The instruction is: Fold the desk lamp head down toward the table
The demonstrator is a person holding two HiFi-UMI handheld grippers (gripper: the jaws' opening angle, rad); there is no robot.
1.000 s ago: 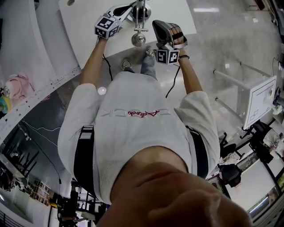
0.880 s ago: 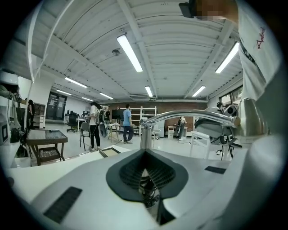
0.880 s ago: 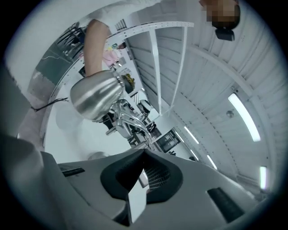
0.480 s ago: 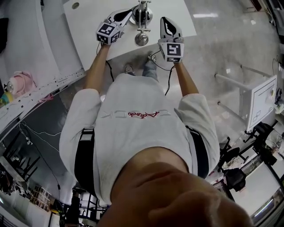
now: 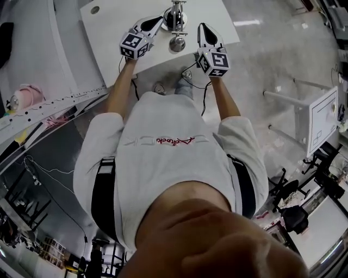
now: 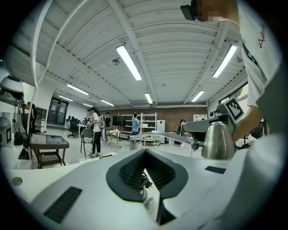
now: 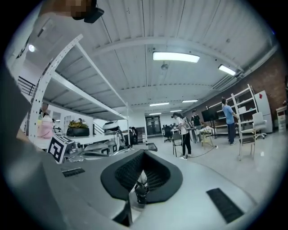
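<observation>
The silver desk lamp stands on the white table [image 5: 109,38], seen from above. Its round base [image 5: 175,20] lies at the far side and its bell-shaped head [image 5: 177,43] hangs nearer the table's front edge. My left gripper [image 5: 158,21] is left of the lamp, shut and empty, pointing at the base. My right gripper [image 5: 203,27] is right of the lamp, also shut and empty, clear of it. In the left gripper view the lamp head [image 6: 218,141] and its thin arm [image 6: 162,136] sit just right of the shut left gripper [image 6: 145,153]. The right gripper [image 7: 143,155] holds nothing.
The table's front edge [image 5: 163,65] runs just in front of the person's arms. A round hole [image 5: 95,9] marks the table's far left. A white shelf frame [image 5: 32,117] stands to the left, and a whiteboard stand [image 5: 322,122] to the right. People stand far off in the hall [image 6: 95,130].
Both grippers have moved further over the table, on either side of the lamp. The right gripper has rolled from lying on its side to level. Both stay shut.
</observation>
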